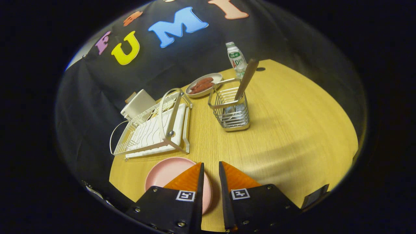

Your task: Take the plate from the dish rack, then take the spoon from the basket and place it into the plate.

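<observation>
A pink plate lies flat on the wooden table, just in front of the white dish rack. My gripper hovers above the plate's right rim. Its left finger covers part of the plate. The fingers stand slightly open with a narrow gap, and nothing is held between them. Beyond the fingers, a wire basket stands at mid-table. A spoon leans upright in it, handle up.
A small dish of reddish sausages sits behind the basket, and a plastic bottle stands by the far edge. A white box lies behind the rack. Bare table stretches to the right of the basket and the fingers.
</observation>
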Available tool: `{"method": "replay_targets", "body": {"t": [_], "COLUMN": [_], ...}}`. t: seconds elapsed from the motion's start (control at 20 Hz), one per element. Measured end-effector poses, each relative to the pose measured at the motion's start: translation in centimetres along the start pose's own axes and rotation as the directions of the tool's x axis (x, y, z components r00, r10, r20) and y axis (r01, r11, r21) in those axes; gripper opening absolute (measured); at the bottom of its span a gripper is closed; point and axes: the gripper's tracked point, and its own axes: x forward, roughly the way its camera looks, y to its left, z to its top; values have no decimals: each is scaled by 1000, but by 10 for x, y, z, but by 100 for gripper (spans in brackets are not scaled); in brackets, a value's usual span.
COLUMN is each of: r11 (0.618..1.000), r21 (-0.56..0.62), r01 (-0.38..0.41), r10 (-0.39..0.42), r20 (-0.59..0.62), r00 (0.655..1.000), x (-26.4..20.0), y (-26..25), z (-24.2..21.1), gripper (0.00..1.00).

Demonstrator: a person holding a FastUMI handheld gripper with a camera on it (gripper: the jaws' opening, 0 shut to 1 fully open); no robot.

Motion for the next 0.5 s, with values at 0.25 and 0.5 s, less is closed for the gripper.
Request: {"method": "replay_targets", "body": {"t": [0.25,0.5], "r11": [985,961], "r21": [-169,-262], "r01": [38,91], "r10": [9,18], "r20": [270,386], "r00": [963,923], "x": [-45,-71], "y": [3,-1], "z": [71,109], "gripper": [26,33]}}
